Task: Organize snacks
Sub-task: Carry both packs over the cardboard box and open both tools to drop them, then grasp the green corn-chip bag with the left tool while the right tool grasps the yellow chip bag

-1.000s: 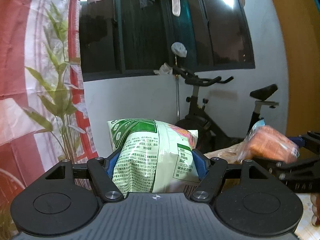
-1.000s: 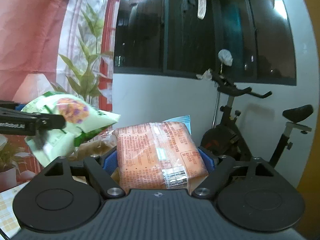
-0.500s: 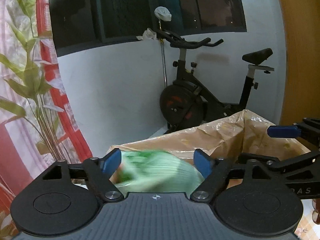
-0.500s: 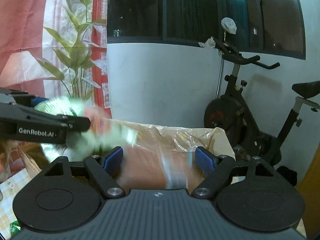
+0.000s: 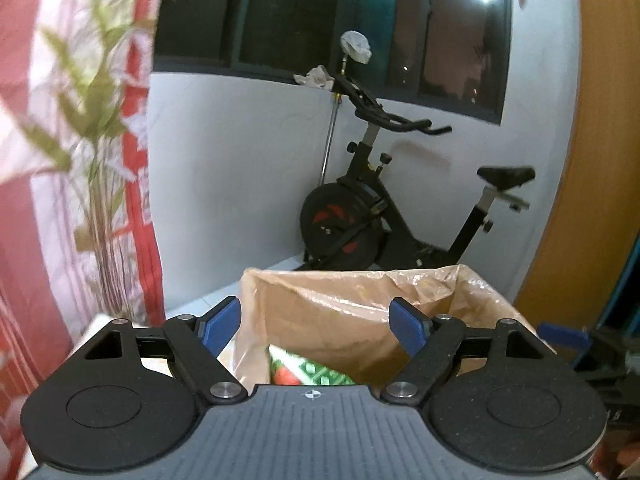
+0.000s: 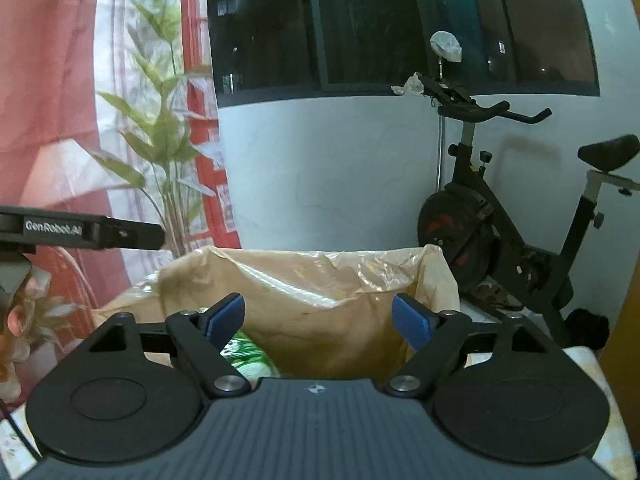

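The green snack bag [image 5: 308,372] in the lined box [image 5: 360,312] is mostly hidden behind the left tool's body, and the curtain [image 5: 60,160] at left is blurred.

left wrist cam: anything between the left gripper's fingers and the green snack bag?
Nothing. In the left wrist view the left gripper is open above the lined box; only air separates it from the green bag inside.

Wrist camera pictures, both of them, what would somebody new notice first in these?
Probably the box lined with a crinkled brown plastic bag, dead ahead of both open grippers, left and right, jaws spread and empty. A green snack packet lies down inside it. Behind, a black exercise bike stands against the white wall under a dark window, and a red floral curtain fills the left side.
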